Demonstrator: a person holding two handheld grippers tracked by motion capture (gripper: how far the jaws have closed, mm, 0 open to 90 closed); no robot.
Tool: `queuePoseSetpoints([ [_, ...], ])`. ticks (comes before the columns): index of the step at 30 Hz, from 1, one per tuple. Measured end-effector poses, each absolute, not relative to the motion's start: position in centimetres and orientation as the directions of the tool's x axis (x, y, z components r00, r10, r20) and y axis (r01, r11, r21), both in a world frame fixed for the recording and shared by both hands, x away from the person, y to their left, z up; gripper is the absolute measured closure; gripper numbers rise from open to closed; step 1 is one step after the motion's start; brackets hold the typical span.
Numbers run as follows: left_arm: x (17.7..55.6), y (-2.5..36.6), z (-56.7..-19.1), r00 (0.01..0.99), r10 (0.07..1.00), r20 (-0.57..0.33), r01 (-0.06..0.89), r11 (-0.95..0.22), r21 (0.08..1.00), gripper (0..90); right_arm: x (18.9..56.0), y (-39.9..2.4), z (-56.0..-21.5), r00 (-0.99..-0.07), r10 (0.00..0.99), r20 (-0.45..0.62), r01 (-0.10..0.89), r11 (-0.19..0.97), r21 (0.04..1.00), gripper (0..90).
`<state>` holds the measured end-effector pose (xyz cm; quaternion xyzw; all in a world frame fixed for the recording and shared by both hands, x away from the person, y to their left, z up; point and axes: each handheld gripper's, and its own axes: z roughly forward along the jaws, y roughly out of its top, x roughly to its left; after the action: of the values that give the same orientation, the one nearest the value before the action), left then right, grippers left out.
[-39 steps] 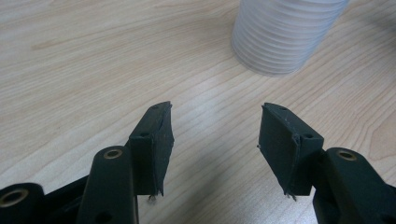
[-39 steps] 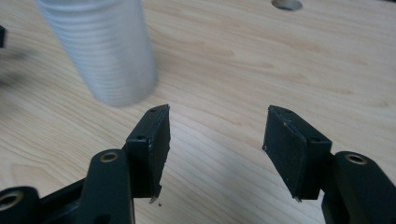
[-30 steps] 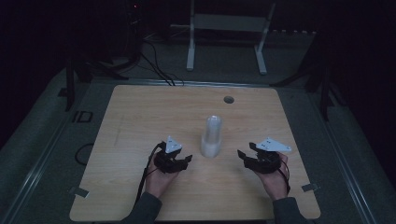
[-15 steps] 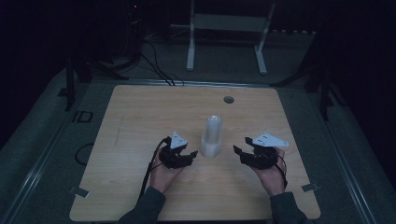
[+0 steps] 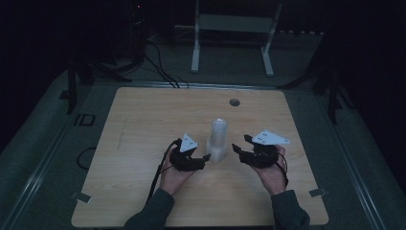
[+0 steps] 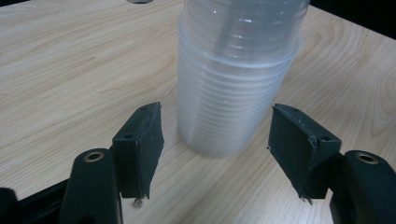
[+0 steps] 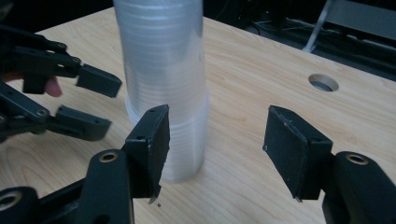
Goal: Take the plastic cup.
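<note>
cups [image 5: 218,140]: upright on table [image 5: 143,120], near middle
left gripper [image 5: 203,159]: just left of cups
right gripper [image 5: 238,147]: just right of cups
hole [image 5: 234,102]: far of cups

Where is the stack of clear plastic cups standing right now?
In the high view, the upright stack of clear plastic cups stands near the middle of the wooden table, between the left claw and right claw.

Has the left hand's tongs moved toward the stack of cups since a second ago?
Yes. The left tongs have crept right, closing the gap to the stack of cups, which stays below the table's hole.
</note>
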<state>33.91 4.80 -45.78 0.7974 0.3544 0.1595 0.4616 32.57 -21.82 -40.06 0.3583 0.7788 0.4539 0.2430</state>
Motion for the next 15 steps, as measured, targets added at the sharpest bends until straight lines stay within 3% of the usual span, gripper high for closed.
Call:
queuePoseSetpoints([
  [15,34.6,2.8,-45.7,0.696,0.714,-0.075,0.402,-0.301,0.865,27.5,33.4,-19.6,-38.9,-0.66,0.75,-0.041,0.31,0.322,0.895,38.6],
])
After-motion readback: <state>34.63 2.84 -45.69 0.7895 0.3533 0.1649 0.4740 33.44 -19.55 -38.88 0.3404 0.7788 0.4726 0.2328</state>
